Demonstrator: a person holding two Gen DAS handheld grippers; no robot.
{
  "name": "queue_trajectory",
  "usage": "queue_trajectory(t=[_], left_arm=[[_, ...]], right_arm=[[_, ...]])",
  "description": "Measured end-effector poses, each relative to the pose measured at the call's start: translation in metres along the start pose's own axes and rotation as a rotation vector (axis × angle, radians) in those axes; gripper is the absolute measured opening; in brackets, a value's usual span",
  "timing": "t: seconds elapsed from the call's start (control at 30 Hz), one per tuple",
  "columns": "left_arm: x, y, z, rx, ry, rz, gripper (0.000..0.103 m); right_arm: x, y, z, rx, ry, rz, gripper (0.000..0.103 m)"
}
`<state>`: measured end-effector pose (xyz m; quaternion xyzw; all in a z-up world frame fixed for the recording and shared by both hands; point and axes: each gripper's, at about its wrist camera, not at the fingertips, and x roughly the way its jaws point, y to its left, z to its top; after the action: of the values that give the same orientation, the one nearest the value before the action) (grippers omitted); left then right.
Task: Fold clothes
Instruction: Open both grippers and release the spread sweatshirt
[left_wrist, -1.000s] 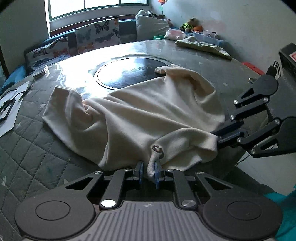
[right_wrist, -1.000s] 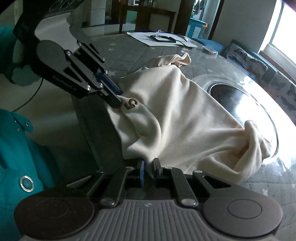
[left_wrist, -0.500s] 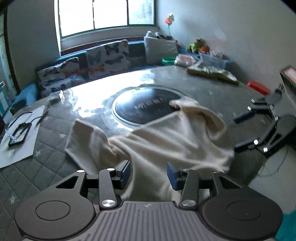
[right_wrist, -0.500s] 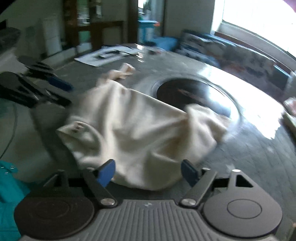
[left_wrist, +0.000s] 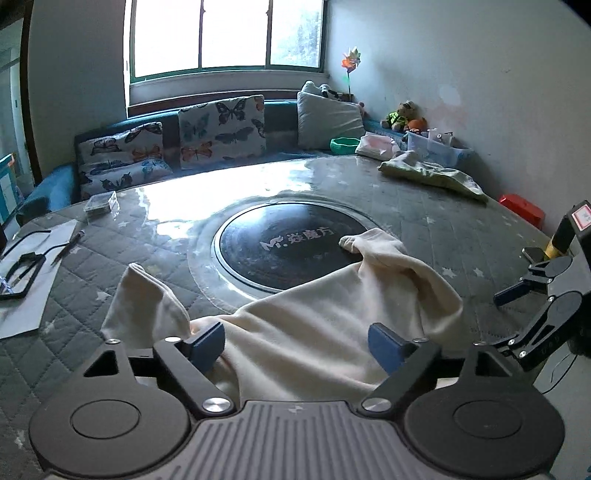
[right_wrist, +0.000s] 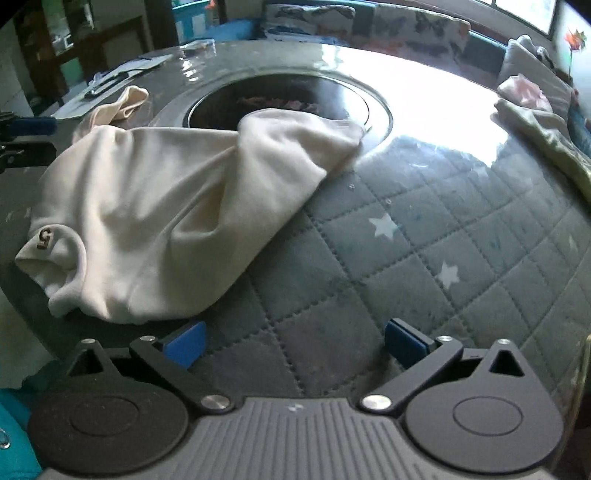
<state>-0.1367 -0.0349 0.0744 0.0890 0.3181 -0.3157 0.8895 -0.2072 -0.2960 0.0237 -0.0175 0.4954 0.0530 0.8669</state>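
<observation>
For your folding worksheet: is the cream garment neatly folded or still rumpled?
Rumpled: the cream garment lies bunched in loose creases, one end draped onto the black disc.

The round table (left_wrist: 424, 221) has a grey quilted star-print cover and a dark glossy disc (left_wrist: 280, 243) at its centre. On it lie a rumpled cream garment (left_wrist: 325, 314), a green cloth (left_wrist: 432, 175), white paper (left_wrist: 33, 280) and a small clear box (left_wrist: 100, 203).
</observation>
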Motion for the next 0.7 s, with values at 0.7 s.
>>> queue_trajectory(t=[0.7], left_arm=[[-0.0058, 0.0021, -0.0014, -0.086, -0.085, 0.047, 0.103]], right_arm=[[-0.0004, 0.0018, 0.0016, 0.039, -0.002, -0.030, 0.103]])
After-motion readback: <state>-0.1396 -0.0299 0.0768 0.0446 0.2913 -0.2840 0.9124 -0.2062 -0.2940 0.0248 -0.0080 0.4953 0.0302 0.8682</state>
